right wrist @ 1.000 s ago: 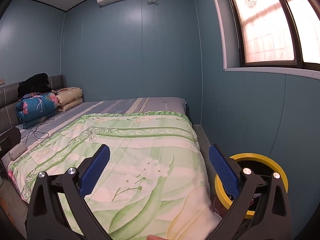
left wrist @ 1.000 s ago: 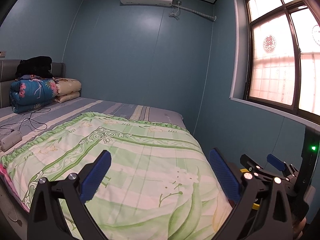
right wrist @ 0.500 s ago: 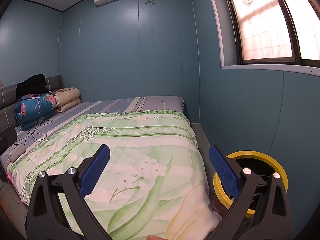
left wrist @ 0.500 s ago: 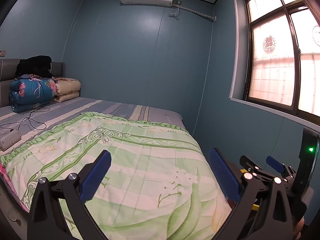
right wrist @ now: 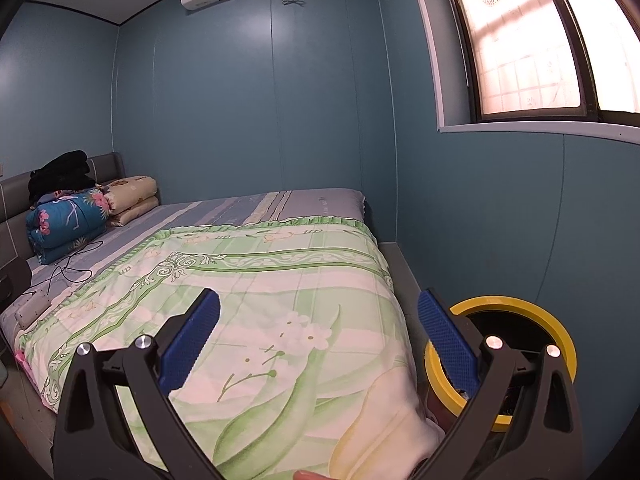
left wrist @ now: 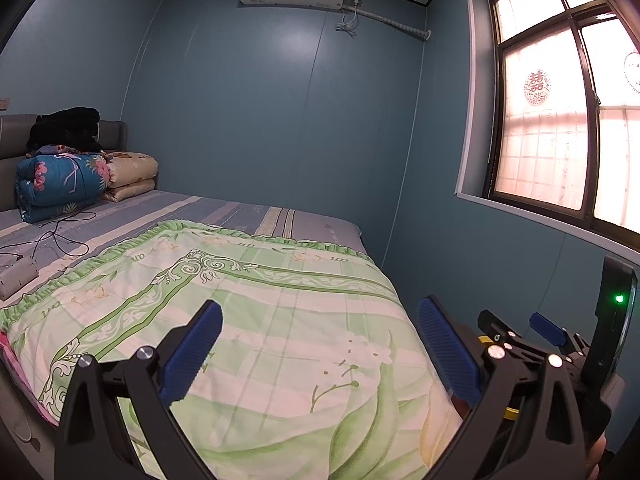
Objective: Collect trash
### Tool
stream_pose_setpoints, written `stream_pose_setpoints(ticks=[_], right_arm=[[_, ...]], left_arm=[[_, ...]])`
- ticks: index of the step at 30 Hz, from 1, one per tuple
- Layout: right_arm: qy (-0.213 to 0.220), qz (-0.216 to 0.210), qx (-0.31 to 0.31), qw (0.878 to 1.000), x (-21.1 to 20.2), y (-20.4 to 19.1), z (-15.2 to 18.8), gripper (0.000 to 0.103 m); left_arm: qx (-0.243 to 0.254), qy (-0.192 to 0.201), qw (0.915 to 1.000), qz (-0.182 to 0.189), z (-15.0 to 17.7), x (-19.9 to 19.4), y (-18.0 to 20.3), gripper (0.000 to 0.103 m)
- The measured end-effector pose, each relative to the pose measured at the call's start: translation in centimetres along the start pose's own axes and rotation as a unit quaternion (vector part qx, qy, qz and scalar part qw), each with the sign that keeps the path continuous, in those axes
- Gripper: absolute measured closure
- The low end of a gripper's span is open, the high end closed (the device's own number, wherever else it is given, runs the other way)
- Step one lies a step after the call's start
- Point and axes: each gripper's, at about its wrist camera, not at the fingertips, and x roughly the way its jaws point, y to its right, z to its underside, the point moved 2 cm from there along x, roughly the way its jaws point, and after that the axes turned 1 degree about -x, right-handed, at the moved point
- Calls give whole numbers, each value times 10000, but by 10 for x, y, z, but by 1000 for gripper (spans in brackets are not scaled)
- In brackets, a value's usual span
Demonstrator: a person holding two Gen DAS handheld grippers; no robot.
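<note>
Hovering over the foot of the bed (left wrist: 256, 216), the left gripper (left wrist: 320, 354) has its jaws spread wide with nothing between the blue pads (left wrist: 192, 354). The right gripper (right wrist: 318, 344) is just beside it on the window side, its jaws equally wide and empty. A green floral quilt (right wrist: 280, 300) covers the near part of the mattress. At the headboard end lie a folded blue flowered blanket (left wrist: 60, 182), a beige pillow (left wrist: 132, 168) and a black garment (left wrist: 66, 130) on top. A thin black cable (left wrist: 56, 236) trails across the striped sheet. The yellow-rimmed bin (right wrist: 560, 344) stands on the floor between the bed and the blue wall, just past the right gripper's right jaw. No loose trash can be made out on the bed.
</note>
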Motion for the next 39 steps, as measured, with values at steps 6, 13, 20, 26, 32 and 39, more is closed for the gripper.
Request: stream_pose_setpoints(ticks=[6, 13, 20, 26, 32, 39], right_arm=[[-14, 8, 9, 10000, 1, 0, 0, 8], [-42, 14, 33, 10000, 1, 2, 1, 8], [-81, 29, 72, 9999, 3, 3, 3, 8], [-102, 24, 79, 9999, 4, 3, 3, 8], [-131, 34, 101, 9999, 6, 5, 4, 8], [-149, 49, 118, 9998, 7, 6, 5, 8]], left_arm=[[31, 6, 10000, 11, 0, 1, 2, 8], [18, -35, 10000, 58, 1, 3, 2, 8], [17, -69, 9999, 86, 1, 5, 2, 8], [-28, -100, 9999, 97, 1, 6, 0, 8], [-33, -130, 9998, 112, 2, 7, 1, 8], [-57, -192, 9997, 142, 4, 10, 0, 8]])
